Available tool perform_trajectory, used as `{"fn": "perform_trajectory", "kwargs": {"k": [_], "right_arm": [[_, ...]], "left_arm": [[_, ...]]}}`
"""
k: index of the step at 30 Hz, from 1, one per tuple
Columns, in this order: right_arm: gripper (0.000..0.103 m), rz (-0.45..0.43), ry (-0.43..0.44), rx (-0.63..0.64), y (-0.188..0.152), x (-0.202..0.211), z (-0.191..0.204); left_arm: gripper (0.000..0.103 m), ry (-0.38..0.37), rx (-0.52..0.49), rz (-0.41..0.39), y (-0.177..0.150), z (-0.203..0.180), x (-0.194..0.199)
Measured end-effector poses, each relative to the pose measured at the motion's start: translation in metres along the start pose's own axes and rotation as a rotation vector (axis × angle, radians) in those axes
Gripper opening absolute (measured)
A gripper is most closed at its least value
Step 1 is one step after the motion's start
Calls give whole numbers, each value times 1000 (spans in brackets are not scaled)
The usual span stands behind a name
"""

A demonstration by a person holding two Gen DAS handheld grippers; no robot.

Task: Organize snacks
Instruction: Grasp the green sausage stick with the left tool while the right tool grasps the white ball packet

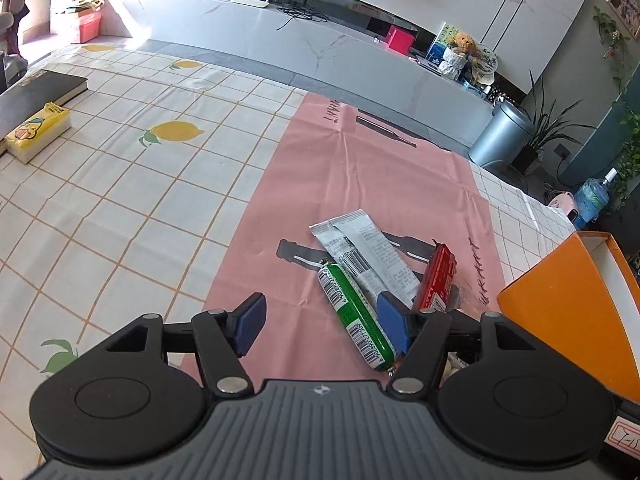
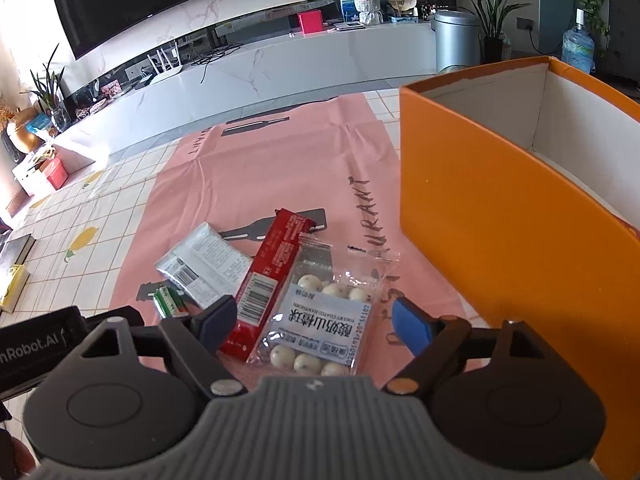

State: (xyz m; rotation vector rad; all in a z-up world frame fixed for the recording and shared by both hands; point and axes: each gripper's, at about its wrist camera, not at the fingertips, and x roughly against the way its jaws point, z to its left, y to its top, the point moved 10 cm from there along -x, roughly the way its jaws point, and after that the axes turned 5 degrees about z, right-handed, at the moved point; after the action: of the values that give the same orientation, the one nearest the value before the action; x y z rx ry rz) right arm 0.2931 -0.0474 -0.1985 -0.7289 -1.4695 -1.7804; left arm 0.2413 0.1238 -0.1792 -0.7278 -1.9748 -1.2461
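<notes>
Several snacks lie together on a pink mat point(image 1: 360, 160) point(image 2: 260, 160). In the left wrist view, a green sausage stick point(image 1: 352, 312) rests beside a silver packet point(image 1: 368, 252) and a red bar point(image 1: 436, 280). My left gripper point(image 1: 322, 320) hangs open over the mat; the green stick lies untouched by its right finger. The right wrist view shows a clear bag of white balls point(image 2: 324, 312) lying next to the red bar point(image 2: 272, 268), the silver packet point(image 2: 204, 260) and the green stick point(image 2: 170, 300). My right gripper point(image 2: 316, 320) is open around the clear bag without pressing it.
A tall orange box point(image 2: 480, 220) point(image 1: 560, 312), open on top, stands just right of the snacks. A yellow tissue pack point(image 1: 38, 132) and a black book point(image 1: 40, 92) lie at the far left on the lemon-print tablecloth point(image 1: 140, 200). The table's far edge drops to the floor.
</notes>
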Motion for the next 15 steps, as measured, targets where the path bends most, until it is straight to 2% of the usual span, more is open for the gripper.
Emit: {"fn": "perform_trajectory", "kwargs": {"k": [8, 15], "right_arm": [[87, 28, 5, 48, -8, -17, 1], [73, 37, -11, 114, -22, -4, -14]], "left_arm": [[81, 23, 21, 15, 1, -1, -12], [84, 93, -31, 15, 2, -11, -25]]}}
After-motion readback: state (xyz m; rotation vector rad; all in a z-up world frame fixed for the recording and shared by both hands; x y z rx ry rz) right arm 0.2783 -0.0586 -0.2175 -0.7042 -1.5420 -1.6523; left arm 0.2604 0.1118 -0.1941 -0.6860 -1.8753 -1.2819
